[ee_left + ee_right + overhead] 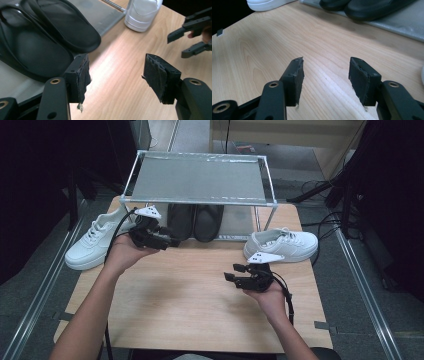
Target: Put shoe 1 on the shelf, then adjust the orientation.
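The 2 black rubber slippers [195, 221] lie side by side on the rack's lower shelf [239, 226], long axes running toward 12 o'clock. The left gripper [172, 241] is nearer, just at their 7 o'clock, jaws released and empty. The right gripper [232, 272] hovers over bare wood at 5 o'clock, likewise spread, near a white leather sneaker [282, 245].

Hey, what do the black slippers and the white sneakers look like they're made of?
The pair of black slippers on the rack's lower grey shelf looks like moulded rubber or foam: matte, seamless, with a soft sheen along the edges. The white lace-up sneakers, left and right, look like smooth leather or synthetic leather with a thick rubbery sole; which of the two I cannot tell.
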Tool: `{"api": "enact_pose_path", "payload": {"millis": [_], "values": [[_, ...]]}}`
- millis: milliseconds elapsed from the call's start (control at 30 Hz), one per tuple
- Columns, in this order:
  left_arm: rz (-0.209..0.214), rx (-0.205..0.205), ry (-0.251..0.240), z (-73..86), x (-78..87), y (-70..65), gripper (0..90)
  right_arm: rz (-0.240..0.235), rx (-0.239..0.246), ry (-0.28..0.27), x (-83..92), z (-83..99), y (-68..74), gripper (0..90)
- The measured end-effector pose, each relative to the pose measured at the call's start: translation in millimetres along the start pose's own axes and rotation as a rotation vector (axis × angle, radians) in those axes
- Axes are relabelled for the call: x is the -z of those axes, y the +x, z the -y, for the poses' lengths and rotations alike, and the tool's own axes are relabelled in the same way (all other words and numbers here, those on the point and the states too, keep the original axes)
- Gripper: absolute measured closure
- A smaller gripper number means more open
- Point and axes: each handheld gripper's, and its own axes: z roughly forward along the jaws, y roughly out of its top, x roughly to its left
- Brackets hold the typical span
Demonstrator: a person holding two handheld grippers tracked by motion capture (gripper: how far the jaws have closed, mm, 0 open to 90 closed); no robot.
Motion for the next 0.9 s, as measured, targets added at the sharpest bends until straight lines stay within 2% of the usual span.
{"api": "enact_pose_path", "payload": {"millis": [67, 133, 300, 500, 900], "values": [[-0.001, 0.008, -0.002, 8.0, -0.8, 0.6, 38.2, -0.002, -0.005, 0.004, -0.6, 2.5, 0.5, 46.9], [-0.002, 0.007, 0.025, 13.5, -1.8, 2.0, 38.2, -0.003, -0.002, 0.005, -1.6, 3.4, 2.3, 46.9], [-0.011, 0.024, 0.022, 29.3, 1.1, 6.3, 38.3, -0.015, 0.014, -0.008, -4.8, 0.2, 5.3, 46.9], [-0.016, 0.057, 0.017, 41.4, 7.5, 14.3, 38.4, -0.007, 0.021, -0.006, -8.5, -0.9, 3.8, 46.7], [-0.053, 0.076, 0.008, 52.6, 22.0, 28.2, 38.9, 0.001, 0.009, -0.016, -6.6, -2.1, 0.1, 46.7]]}}
